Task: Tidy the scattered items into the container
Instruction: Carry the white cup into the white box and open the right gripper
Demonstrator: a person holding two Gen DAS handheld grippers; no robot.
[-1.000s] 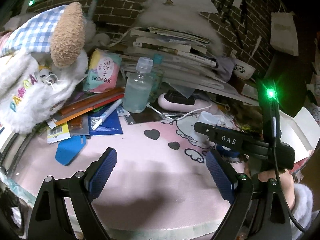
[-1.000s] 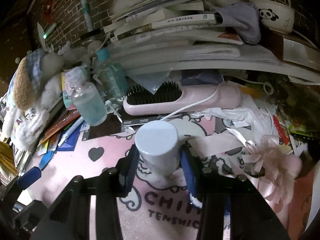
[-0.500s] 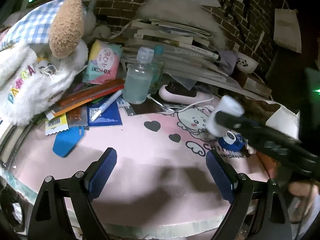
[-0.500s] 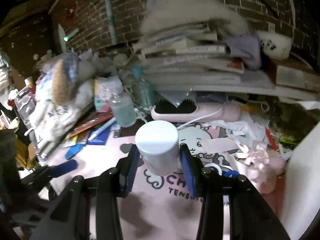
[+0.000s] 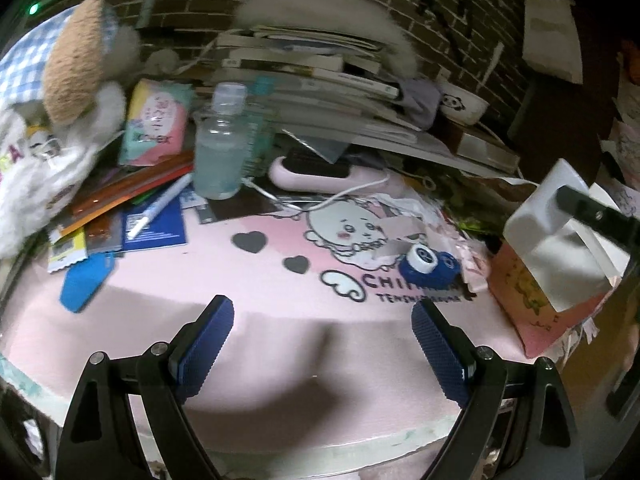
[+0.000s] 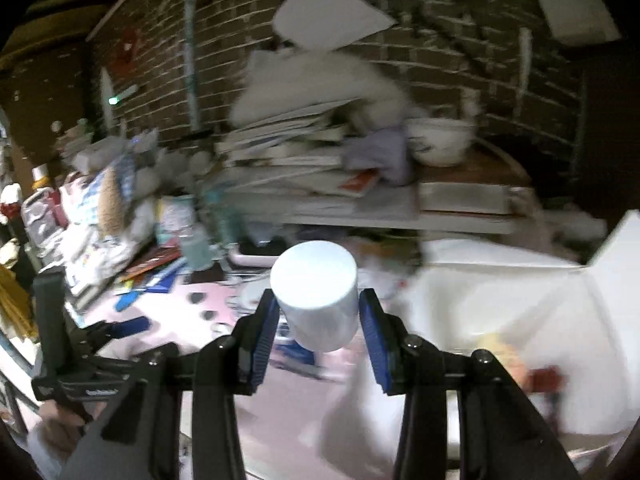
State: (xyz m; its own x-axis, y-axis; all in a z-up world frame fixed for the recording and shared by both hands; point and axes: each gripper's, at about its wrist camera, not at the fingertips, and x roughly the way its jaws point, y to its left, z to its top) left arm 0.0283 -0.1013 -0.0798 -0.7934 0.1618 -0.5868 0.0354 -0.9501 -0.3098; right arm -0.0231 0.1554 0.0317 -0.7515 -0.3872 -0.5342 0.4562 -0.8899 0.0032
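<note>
My right gripper (image 6: 319, 301) is shut on a white cylindrical jar (image 6: 314, 280), held in the air above the pink mat (image 5: 280, 300). In the left wrist view the jar (image 5: 536, 216) hangs at the far right, over the open pink-sided box (image 5: 520, 300) with a white inside. The right wrist view shows that box (image 6: 520, 308), blurred, to the jar's right. My left gripper (image 5: 322, 308) is open over the mat's front edge with nothing between its fingers. A blue punch (image 5: 426, 266) lies on the mat beside the box.
A clear bottle (image 5: 218, 156), a pink hairbrush (image 5: 320, 170) with its cord, a pen (image 5: 160, 206) and a blue tag (image 5: 84, 286) lie towards the back left. A plush toy (image 5: 60, 120), stacked books (image 5: 320, 76) and a panda bowl (image 5: 464, 102) line the brick wall.
My right gripper has lifted the white jar off the mat and carried it right, up to the box. The left gripper has stayed open and hardly moved.
</note>
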